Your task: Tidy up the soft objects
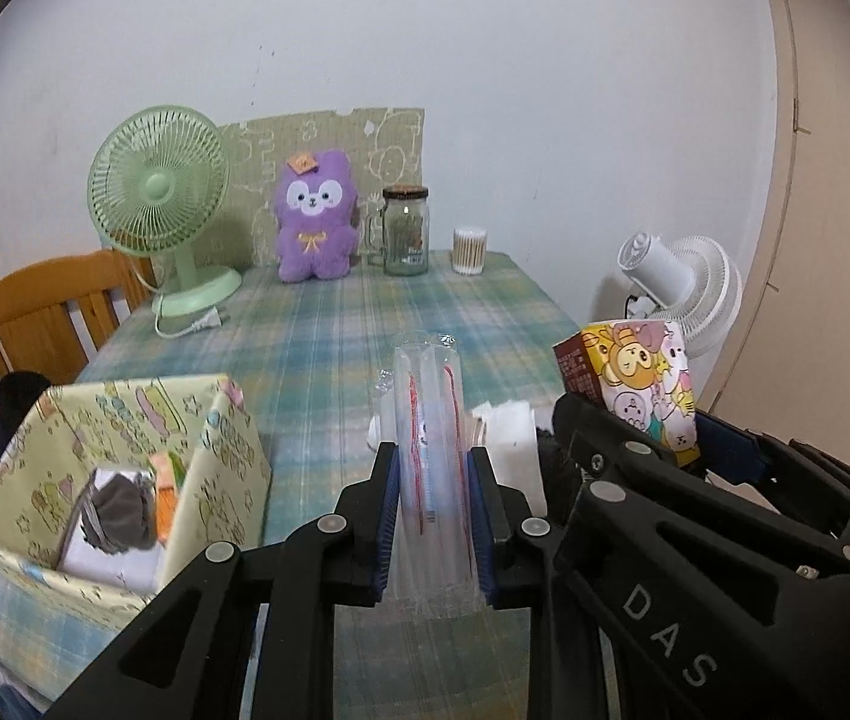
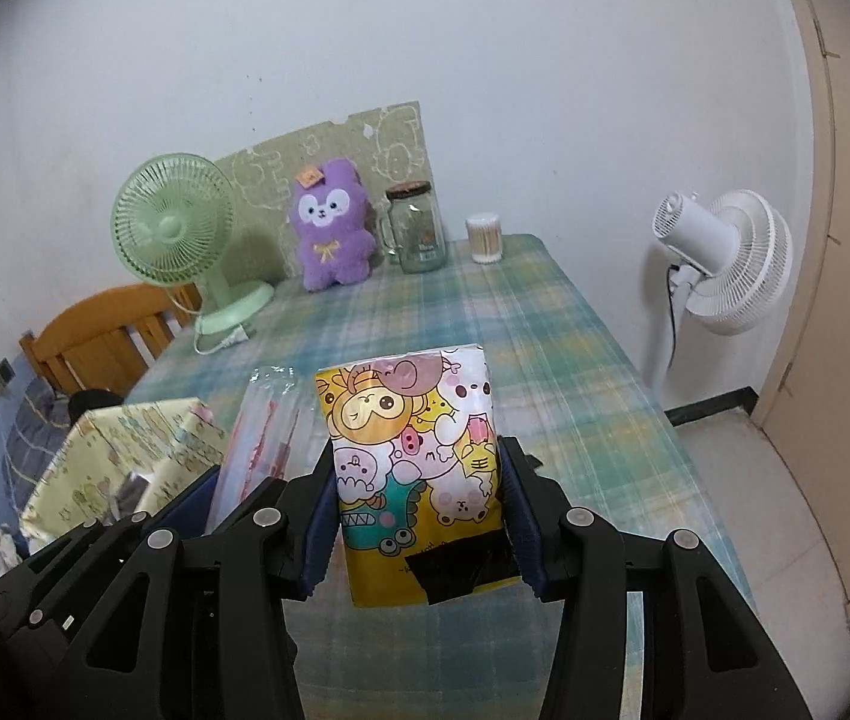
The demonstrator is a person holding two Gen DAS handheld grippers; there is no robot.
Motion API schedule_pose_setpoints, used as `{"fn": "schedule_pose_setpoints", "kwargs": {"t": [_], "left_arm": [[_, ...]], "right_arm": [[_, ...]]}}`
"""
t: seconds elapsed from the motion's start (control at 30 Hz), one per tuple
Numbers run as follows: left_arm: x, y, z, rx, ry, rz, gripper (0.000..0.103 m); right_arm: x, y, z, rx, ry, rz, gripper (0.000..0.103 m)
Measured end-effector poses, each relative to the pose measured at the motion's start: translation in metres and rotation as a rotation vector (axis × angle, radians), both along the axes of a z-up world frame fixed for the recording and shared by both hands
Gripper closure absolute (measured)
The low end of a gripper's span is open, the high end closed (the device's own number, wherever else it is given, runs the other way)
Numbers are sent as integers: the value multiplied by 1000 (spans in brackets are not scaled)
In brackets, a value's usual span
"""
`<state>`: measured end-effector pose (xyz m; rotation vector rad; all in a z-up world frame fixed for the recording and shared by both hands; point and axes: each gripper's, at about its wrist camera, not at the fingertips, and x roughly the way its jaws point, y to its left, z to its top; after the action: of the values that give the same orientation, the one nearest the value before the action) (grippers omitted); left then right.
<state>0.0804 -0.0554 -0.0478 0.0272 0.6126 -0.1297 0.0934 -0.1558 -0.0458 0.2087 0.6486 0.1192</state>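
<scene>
My left gripper (image 1: 432, 462) is shut on a clear plastic packet with red print (image 1: 432, 450), held upright above the table; the packet also shows in the right wrist view (image 2: 260, 438). My right gripper (image 2: 419, 468) is shut on a cartoon-printed tissue pack (image 2: 413, 456), also seen at the right of the left wrist view (image 1: 641, 384). A yellow patterned fabric box (image 1: 125, 468) stands at the left, with folded cloth items inside (image 1: 119, 516); it shows in the right wrist view too (image 2: 125, 456). A purple plush toy (image 1: 314, 216) sits at the table's far edge.
The plaid-covered table (image 1: 329, 330) carries a green desk fan (image 1: 161, 210), a glass jar (image 1: 406, 231) and a cotton-swab tub (image 1: 470, 249) at the back. White tissues (image 1: 509, 438) lie near my grippers. A wooden chair (image 1: 35, 312) stands left, a white floor fan (image 2: 719, 258) right.
</scene>
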Motion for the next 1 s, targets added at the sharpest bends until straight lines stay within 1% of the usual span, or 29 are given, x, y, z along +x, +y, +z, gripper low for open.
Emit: {"fn": "schedule_pose_setpoints", "kwargs": {"t": [0.23, 0.43, 0.77, 1.0], "left_arm": [[4, 7, 14, 0, -22, -3, 82], [4, 17, 24, -3, -39, 11, 82], [0, 39, 40, 12, -74, 1, 82], [-2, 59, 47, 16, -88, 20, 82]], "right_arm": [[6, 7, 15, 10, -22, 13, 50], [9, 19, 26, -14, -43, 25, 50], [5, 42, 44, -37, -76, 36, 50], [4, 62, 52, -56, -89, 57, 50]]}}
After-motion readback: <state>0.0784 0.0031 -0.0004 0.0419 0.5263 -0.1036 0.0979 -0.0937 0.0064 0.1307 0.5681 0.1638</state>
